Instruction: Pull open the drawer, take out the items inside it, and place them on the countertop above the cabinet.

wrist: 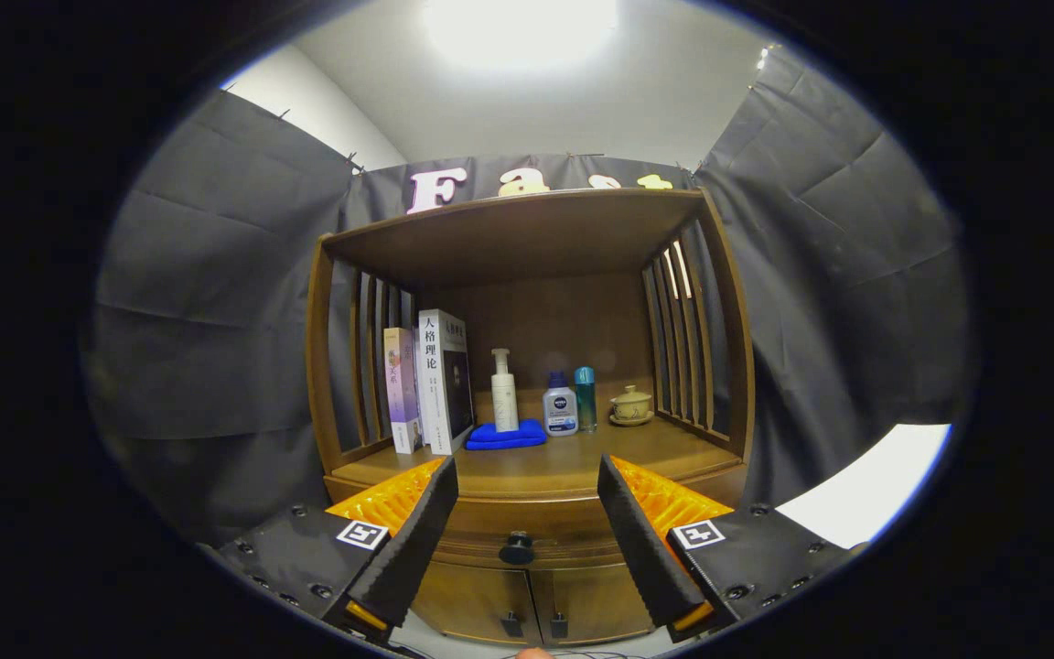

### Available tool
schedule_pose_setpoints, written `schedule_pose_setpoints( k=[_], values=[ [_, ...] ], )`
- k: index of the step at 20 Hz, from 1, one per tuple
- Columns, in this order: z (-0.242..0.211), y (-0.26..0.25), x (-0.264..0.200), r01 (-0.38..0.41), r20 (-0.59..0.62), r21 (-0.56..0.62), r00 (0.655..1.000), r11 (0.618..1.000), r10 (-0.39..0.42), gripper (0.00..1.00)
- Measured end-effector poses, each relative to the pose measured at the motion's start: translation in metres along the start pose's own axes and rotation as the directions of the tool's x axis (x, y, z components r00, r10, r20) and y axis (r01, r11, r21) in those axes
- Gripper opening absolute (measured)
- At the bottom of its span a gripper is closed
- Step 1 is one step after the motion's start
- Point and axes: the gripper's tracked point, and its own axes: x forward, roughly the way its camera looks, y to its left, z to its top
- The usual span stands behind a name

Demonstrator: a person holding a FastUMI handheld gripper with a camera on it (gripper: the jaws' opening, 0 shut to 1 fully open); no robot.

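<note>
A wooden cabinet (527,265) stands straight ahead. Its drawer (527,522) is closed, with a round black knob (517,547) on the front, between my fingers and a little beyond them. The countertop (564,458) lies above the drawer, under a wooden roof. My gripper (527,471) is open and holds nothing. Its black-padded fingers (417,535) stand wide apart, one on each side of the knob.
On the countertop stand two books (431,380) at the left, a white pump bottle (503,392) on a folded blue cloth (507,435), a blue-capped bottle (560,405), a teal bottle (586,396) and a small lidded cup (631,405). Two lower doors (527,604) sit below the drawer.
</note>
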Motion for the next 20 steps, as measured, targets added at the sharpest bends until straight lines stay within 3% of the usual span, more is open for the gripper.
schedule_pose_setpoints(
  k=[5,10,20],
  values=[
    [-0.038,0.003,0.037,0.026,-0.014,-0.045,1.0,0.999,-0.026,0.97],
    [-0.09,0.022,0.068,-0.034,-0.085,-0.041,0.996,0.999,0.03,0.97],
    [-0.161,0.022,0.091,-0.02,-0.19,-0.069,0.982,0.997,0.007,0.97]
  ],
)
